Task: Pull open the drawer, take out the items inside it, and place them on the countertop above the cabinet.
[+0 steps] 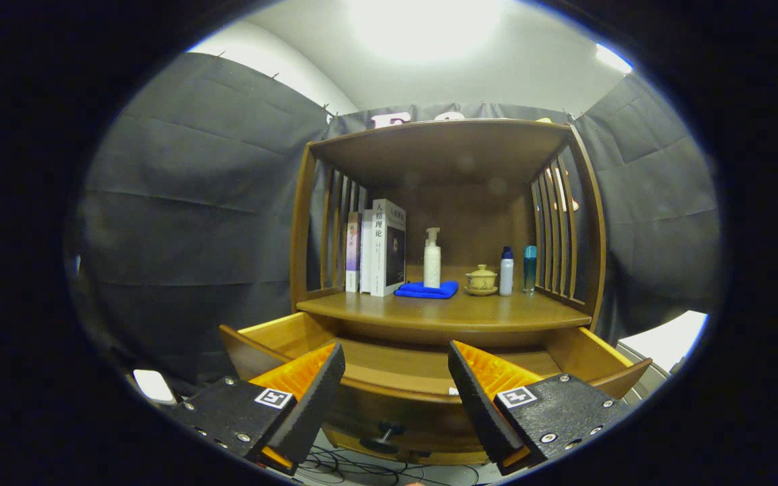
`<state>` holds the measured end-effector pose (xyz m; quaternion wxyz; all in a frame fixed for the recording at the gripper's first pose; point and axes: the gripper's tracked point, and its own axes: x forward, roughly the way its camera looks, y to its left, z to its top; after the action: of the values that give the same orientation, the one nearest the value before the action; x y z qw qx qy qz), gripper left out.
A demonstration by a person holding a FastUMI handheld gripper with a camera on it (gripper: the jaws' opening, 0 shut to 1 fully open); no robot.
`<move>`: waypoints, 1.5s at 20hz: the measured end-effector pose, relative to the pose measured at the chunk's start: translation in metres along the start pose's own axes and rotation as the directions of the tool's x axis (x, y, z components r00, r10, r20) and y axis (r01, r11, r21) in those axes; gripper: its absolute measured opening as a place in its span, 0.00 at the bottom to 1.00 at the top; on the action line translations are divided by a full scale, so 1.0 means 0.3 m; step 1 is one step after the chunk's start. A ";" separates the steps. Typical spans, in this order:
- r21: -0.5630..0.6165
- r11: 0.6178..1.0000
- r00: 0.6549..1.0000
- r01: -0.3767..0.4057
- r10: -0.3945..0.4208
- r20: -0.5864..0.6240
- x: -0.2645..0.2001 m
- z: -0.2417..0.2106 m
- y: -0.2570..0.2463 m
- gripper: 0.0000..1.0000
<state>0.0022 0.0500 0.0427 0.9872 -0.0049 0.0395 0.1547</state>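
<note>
The wooden cabinet's drawer [402,368] stands pulled out toward me, its dark knob [383,432] low on the front panel between my fingers. The part of the drawer's inside that shows is bare wood. My gripper [396,378] hovers open above the drawer's front edge, nothing between its fingers. On the countertop [443,312] beyond them lie a folded blue cloth [427,290], a white pump bottle [432,258], a small lidded yellow cup on a saucer [481,280], a white bottle with a blue cap [506,271] and a teal bottle [529,268].
Several books [379,248] stand upright at the countertop's left end. Slatted wooden sides and a top shelf [443,138] enclose the countertop. Cables [355,466] lie on the floor below the drawer. A white object [154,386] sits at the lower left.
</note>
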 end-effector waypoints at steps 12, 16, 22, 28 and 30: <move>0.098 0.995 0.923 0.019 0.021 -0.385 0.217 -0.050 -0.170 0.94; 0.130 0.990 0.846 0.052 0.026 -0.533 0.262 -0.168 -0.215 0.94; 0.165 0.984 0.689 0.063 0.077 -0.721 0.265 -0.338 -0.215 0.96; 0.205 0.973 0.494 0.110 0.125 -0.860 0.270 -0.432 -0.233 0.94; 0.192 0.975 0.461 0.111 0.120 -0.879 0.282 -0.453 -0.240 0.95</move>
<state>0.0941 0.0042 -0.0997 0.8161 0.0257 0.5633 0.1269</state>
